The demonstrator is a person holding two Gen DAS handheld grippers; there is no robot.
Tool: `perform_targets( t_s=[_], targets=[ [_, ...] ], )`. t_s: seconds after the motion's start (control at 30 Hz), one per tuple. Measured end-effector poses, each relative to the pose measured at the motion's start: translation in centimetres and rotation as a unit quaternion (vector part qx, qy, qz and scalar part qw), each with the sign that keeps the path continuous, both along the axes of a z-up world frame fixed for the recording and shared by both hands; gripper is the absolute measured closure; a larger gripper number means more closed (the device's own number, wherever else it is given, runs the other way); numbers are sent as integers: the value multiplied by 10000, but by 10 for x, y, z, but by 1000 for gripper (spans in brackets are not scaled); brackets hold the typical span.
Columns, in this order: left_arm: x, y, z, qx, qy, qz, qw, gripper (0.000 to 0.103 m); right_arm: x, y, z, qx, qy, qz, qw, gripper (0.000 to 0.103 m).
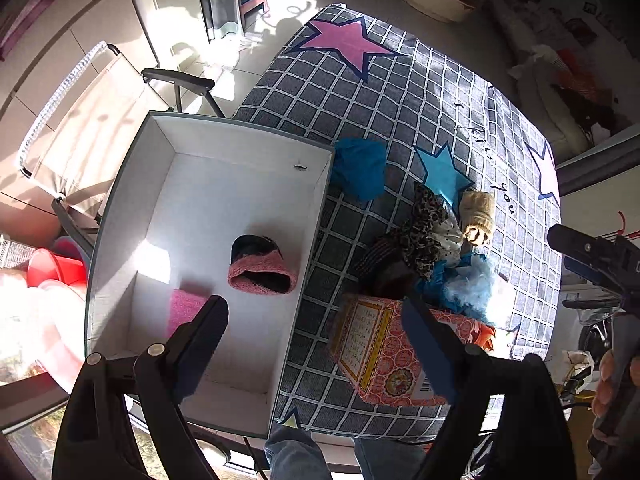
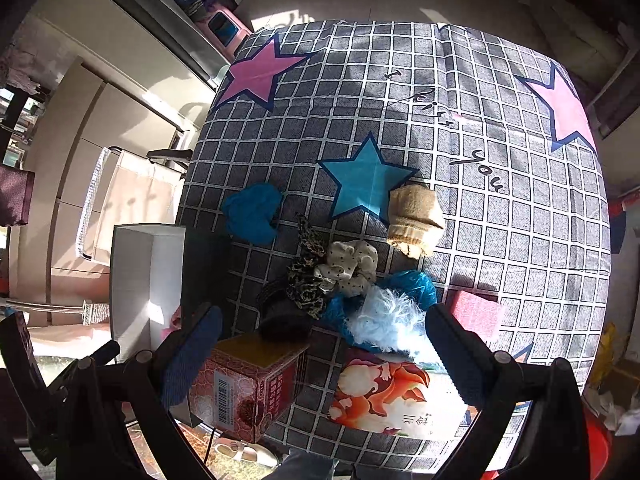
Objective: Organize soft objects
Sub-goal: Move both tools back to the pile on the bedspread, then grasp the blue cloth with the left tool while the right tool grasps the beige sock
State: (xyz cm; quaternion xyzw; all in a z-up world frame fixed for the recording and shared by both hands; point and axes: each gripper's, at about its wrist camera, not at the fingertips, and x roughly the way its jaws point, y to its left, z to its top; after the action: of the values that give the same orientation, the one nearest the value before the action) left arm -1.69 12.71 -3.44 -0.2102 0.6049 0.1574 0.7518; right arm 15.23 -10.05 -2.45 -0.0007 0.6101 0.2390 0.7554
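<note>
Right hand-held gripper point(image 2: 320, 356): jaws being held apart, empty | fluffy blue scrunchie point(image 2: 384, 316): lying just ahead, nearer than left hand-held gripper point(image 1: 316, 344), also apart.

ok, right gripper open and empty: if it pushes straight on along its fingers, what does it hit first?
Most likely the fluffy light-blue piece in the pile, centred between the open right gripper fingers. Nothing shows between them before it. Depth is unclear, so the tissue pack just below it may come first.

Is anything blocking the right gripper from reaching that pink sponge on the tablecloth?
Nothing visible does. The pink sponge lies bare on the tablecloth, just beyond the open right gripper; the fluffy blue pile sits beside it, not over it.
</note>
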Motion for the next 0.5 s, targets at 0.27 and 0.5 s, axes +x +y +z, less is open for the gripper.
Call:
perform_targets(
  t_s=[0.27,0.5],
  targets=[
    [86,-14,-6,454,322,-500,9972,12,30,-62,-47,34,486,-782,9957,0],
    [162,-24,-51,644,941,-833,9900,12,58,-65,-86,20,767,-911,9929,0]
  ],
)
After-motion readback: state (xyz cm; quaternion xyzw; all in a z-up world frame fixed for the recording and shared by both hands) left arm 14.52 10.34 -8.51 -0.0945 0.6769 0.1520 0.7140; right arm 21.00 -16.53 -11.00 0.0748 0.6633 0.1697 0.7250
